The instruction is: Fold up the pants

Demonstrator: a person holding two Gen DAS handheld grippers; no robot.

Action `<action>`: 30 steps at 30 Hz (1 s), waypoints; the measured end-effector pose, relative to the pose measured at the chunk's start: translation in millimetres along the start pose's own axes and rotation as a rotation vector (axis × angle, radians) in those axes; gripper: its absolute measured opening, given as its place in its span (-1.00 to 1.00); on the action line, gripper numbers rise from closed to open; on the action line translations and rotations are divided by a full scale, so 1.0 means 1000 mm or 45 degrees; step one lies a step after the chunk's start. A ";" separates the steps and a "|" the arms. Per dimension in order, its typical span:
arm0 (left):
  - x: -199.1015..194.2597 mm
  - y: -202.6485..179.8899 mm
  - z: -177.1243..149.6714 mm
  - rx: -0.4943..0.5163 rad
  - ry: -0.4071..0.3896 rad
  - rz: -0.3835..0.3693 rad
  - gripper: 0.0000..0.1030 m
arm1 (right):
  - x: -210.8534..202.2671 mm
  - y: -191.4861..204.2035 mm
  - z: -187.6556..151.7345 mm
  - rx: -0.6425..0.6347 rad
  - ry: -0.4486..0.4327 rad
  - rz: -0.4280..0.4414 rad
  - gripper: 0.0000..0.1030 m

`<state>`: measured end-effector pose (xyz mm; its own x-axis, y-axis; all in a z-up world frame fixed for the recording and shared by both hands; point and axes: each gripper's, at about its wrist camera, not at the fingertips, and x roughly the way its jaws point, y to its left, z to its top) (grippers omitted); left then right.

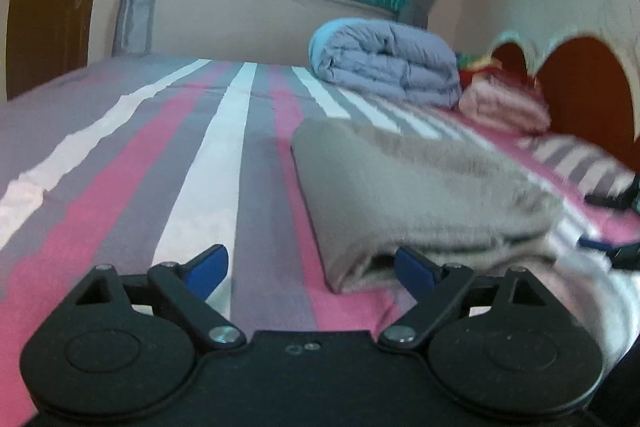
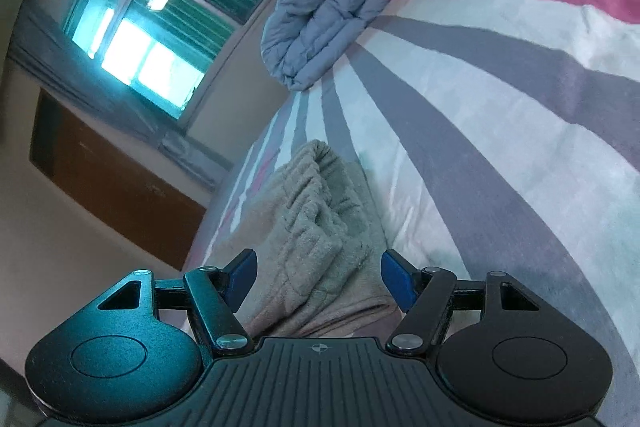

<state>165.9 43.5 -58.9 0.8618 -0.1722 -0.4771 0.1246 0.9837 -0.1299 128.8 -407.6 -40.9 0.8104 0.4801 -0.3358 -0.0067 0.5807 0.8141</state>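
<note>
We think the folding is almost done, because the pants (image 1: 420,195) lie in a neat thick stack on the striped bed (image 1: 168,155), with maybe only a little tidy-up left. Our left gripper (image 1: 310,265) sits low over the bed with its 2 fingers spread wide and holds nothing, its right finger just beside the stack's near edge. Our right gripper (image 2: 318,277) is tipped sideways, spread wide too, with the pants (image 2: 316,227) between its fingers but not pinched
</note>
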 end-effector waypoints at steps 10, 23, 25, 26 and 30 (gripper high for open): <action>0.031 0.001 -0.006 -0.035 0.045 0.126 0.65 | 0.004 0.004 -0.010 -0.038 -0.001 -0.042 0.33; 0.007 0.028 -0.007 -0.145 0.059 0.125 0.51 | 0.014 0.000 -0.009 -0.051 0.024 -0.077 0.33; -0.007 0.035 -0.005 -0.177 0.039 0.084 0.62 | 0.014 -0.002 -0.009 -0.039 0.023 -0.074 0.33; -0.011 0.038 -0.003 -0.193 0.010 0.074 0.79 | 0.014 -0.002 -0.008 -0.038 0.028 -0.064 0.33; 0.001 0.063 0.008 -0.301 0.045 0.053 0.75 | 0.016 0.000 0.001 -0.066 0.039 -0.014 0.33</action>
<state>178.8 105.6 -60.5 0.8457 -0.1372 -0.5157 -0.0330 0.9511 -0.3071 142.0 -400.2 -45.7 0.7925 0.4928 -0.3593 -0.0289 0.6189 0.7850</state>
